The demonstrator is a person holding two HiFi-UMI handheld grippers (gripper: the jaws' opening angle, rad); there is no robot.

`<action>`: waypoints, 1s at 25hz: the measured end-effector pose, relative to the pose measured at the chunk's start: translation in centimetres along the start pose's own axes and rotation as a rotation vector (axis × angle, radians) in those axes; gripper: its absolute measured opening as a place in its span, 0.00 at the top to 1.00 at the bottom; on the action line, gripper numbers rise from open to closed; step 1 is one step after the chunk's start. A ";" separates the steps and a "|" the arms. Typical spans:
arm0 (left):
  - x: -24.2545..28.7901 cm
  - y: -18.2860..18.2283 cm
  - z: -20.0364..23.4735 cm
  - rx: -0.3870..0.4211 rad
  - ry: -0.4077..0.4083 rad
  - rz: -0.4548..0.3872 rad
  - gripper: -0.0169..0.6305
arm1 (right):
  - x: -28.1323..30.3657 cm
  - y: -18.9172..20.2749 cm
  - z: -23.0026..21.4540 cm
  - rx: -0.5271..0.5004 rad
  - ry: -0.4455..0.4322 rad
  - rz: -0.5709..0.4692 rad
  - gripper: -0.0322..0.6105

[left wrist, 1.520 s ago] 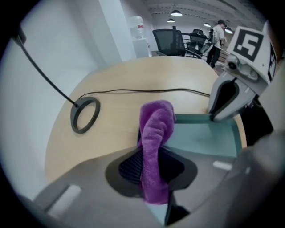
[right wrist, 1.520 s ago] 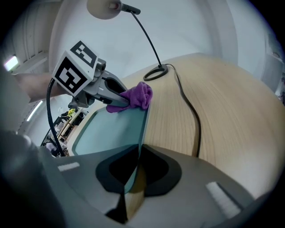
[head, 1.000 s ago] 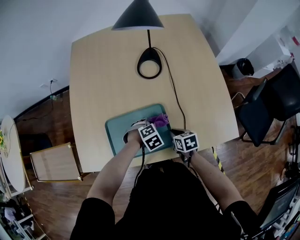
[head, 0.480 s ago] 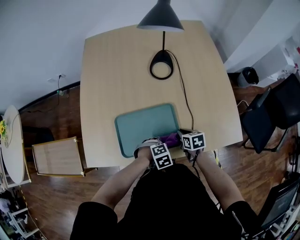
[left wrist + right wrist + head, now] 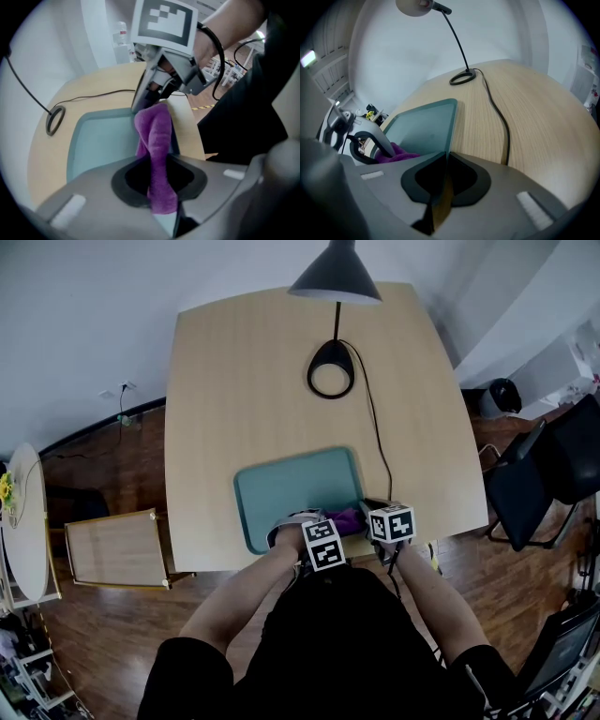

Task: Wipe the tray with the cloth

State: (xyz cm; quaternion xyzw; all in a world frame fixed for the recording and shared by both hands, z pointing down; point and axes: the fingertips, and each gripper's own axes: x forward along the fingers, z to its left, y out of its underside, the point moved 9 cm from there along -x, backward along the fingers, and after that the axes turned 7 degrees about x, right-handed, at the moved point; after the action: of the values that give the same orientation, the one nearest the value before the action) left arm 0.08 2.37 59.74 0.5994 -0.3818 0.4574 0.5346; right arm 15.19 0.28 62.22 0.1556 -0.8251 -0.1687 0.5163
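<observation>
While the crumpled purple cloth (image 5: 157, 136) sits pinched in the left gripper's (image 5: 157, 165) just-tightened jaws, the right gripper (image 5: 444, 158) clamps the teal rectangular tray's (image 5: 424, 129) rim.

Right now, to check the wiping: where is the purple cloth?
In the left gripper view, the cloth is clamped in the left gripper at the teal tray's near right corner, beside the right gripper.

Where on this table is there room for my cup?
Bare wood lies between the tray and the far edge, left of the lamp base, and right of the cord to the table edge. The tray's left half is bare too. Crowded: the tray's near right corner, where the left gripper clamps the cloth and the right gripper the rim.
</observation>
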 end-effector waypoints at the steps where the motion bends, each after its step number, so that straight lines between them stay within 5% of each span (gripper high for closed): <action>1: -0.1 0.3 0.7 -0.002 -0.007 0.008 0.82 | 0.0 0.0 0.0 -0.001 0.000 0.000 0.91; 17: -1.8 6.5 13.6 -0.120 -0.190 0.139 0.82 | -0.4 0.3 -0.1 -0.004 -0.024 0.019 0.91; 25: -1.8 6.0 11.7 -0.096 -0.196 0.146 0.82 | -0.3 0.1 -0.2 -0.007 -0.025 0.024 0.91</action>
State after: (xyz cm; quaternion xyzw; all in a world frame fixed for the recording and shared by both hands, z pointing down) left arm -4.49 -10.14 59.62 0.5857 -0.4963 0.4153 0.4880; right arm 15.45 0.44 62.07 0.1417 -0.8327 -0.1674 0.5085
